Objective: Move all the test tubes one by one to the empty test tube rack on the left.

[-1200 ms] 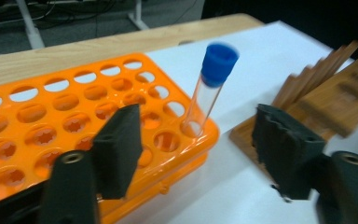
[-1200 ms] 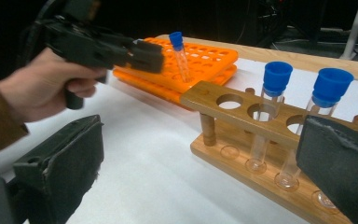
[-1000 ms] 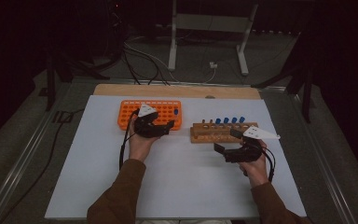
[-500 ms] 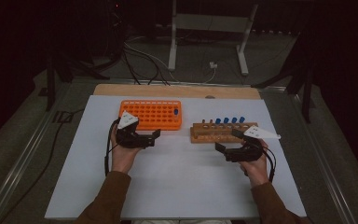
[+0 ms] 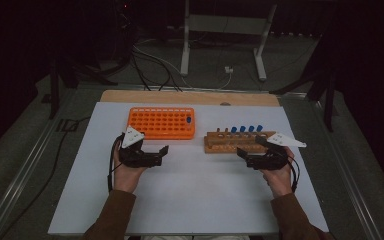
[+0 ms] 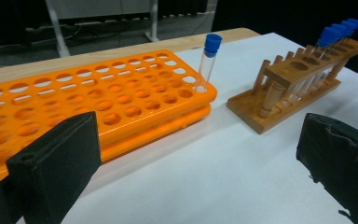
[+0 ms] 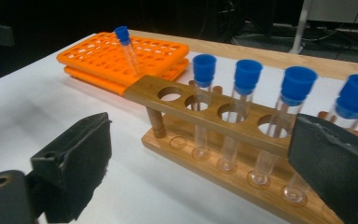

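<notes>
An orange tube rack [image 5: 161, 123] lies at the back left of the white mat, with one blue-capped tube [image 5: 188, 120] standing in its right end. My left gripper [image 5: 161, 155] hovers in front of that rack; its jaws have just been opening and stand open with nothing between them. The left gripper view puts the orange rack [image 6: 98, 102] and its tube [image 6: 207, 60] ahead of the left gripper [image 6: 196, 177]. A wooden rack [image 5: 215, 145] holds several blue-capped tubes [image 5: 245, 129]. My right gripper [image 5: 245, 157] sits just in front of it, open, its jaws closing slightly on nothing. In the right gripper view the tubes [image 7: 247, 74] are close.
The white mat [image 5: 195, 195] covers a wooden table whose far edge [image 5: 190, 96] shows behind the racks. Cables and a metal stand [image 5: 220, 30] are on the dark floor beyond. A metal rail [image 5: 25, 170] runs along the left side.
My left hand has drawn back from the orange rack, to the left and toward the person, leaving the tube standing in the rack. The right hand has stayed in place.
</notes>
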A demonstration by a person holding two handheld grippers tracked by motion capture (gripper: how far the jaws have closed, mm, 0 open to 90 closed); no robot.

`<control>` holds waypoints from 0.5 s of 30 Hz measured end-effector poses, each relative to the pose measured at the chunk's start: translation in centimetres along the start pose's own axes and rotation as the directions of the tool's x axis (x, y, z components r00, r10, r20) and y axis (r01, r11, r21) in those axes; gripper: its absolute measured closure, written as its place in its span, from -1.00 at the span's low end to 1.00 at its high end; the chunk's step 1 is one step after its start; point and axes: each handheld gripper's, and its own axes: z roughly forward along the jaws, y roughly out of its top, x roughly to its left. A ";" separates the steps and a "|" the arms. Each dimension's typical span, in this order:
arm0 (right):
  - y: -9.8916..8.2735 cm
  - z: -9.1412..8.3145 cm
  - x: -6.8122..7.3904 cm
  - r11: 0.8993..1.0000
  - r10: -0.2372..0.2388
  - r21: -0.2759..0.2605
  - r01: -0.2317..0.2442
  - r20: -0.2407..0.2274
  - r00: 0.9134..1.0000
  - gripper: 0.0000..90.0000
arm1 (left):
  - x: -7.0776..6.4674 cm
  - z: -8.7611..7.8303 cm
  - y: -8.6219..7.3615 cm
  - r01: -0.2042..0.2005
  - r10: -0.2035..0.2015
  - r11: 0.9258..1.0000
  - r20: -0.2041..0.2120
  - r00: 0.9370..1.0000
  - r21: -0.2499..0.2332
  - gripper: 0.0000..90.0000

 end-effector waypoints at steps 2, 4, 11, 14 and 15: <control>0.2 -0.1 -0.2 1.000 -0.013 0.006 0.013 0.019 1.000 -0.83 | 0.1 0.0 -0.1 0.007 -0.007 1.000 -0.002 1.000 0.003 -0.98; 0.4 -0.3 -0.6 1.000 -0.026 0.012 0.025 0.051 0.998 -0.82 | 0.1 0.1 -0.2 0.012 -0.012 1.000 -0.001 1.000 0.009 -0.98; 1.3 -1.1 -3.0 1.000 0.012 0.009 -0.014 0.127 0.992 -0.61 | -0.1 0.0 -0.2 0.031 -0.031 1.000 0.024 0.999 -0.001 -0.98; 1.6 -0.6 -4.3 0.999 0.033 0.032 -0.038 0.141 0.989 -0.42 | 0.0 0.0 -0.3 0.038 -0.038 0.999 0.021 0.999 -0.004 -0.98; 1.7 -0.4 -4.7 0.998 0.042 0.039 -0.049 0.147 0.988 -0.32 | 0.0 0.0 -0.3 0.042 -0.042 0.999 0.020 0.999 -0.007 -0.98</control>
